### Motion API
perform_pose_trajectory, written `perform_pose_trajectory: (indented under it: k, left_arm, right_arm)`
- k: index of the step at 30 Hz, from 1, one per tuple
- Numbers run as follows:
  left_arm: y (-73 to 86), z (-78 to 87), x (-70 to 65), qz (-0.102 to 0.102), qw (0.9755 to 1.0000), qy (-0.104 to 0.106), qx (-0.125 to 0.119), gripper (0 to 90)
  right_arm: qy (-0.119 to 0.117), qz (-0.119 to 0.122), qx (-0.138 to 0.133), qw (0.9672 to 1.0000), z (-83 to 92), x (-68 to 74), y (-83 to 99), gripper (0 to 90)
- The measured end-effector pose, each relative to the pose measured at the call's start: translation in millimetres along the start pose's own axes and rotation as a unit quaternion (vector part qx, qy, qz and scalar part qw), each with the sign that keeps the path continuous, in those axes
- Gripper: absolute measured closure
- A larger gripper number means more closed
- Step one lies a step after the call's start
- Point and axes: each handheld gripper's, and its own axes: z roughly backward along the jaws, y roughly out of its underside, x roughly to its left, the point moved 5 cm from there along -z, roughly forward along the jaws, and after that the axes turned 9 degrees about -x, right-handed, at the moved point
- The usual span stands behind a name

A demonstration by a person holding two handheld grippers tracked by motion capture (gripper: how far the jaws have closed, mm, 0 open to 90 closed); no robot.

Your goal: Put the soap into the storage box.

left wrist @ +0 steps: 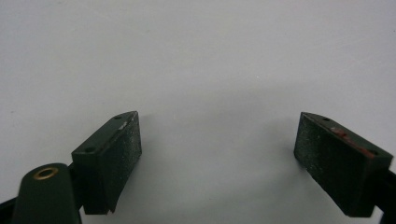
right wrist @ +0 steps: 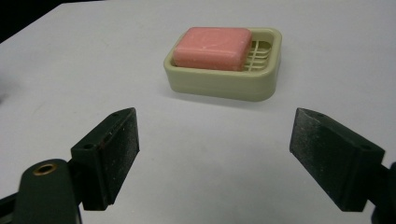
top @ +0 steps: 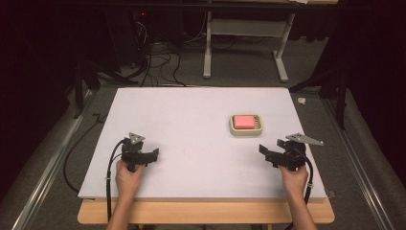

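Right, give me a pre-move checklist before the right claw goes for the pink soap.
1. Right claw open: ok, jaws stand wide apart with nothing between them.
2. Left claw out of the way: ok, open over bare table, far from the dish.
3. Pink soap seated in the soap dish: ok, lying flat toward one end.
4. Path to the dish free: ok, bare table between jaws and dish.
5. Soap top exposed for a grasp: ok, it rises above the rim.
6. Soap wet or slippery: cannot tell.
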Motion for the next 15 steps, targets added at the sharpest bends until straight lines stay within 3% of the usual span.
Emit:
perform_pose_trajectory:
  k: [15]
  left_arm:
    - [0.0, 0.0, 0.0, 0.000, 1.0000, 0.000, 0.000, 15.3]
  right_arm:
    - [-0.010, 0.002, 0.009, 0.9999, -7.4, 8.2, 11.7, 16.8]
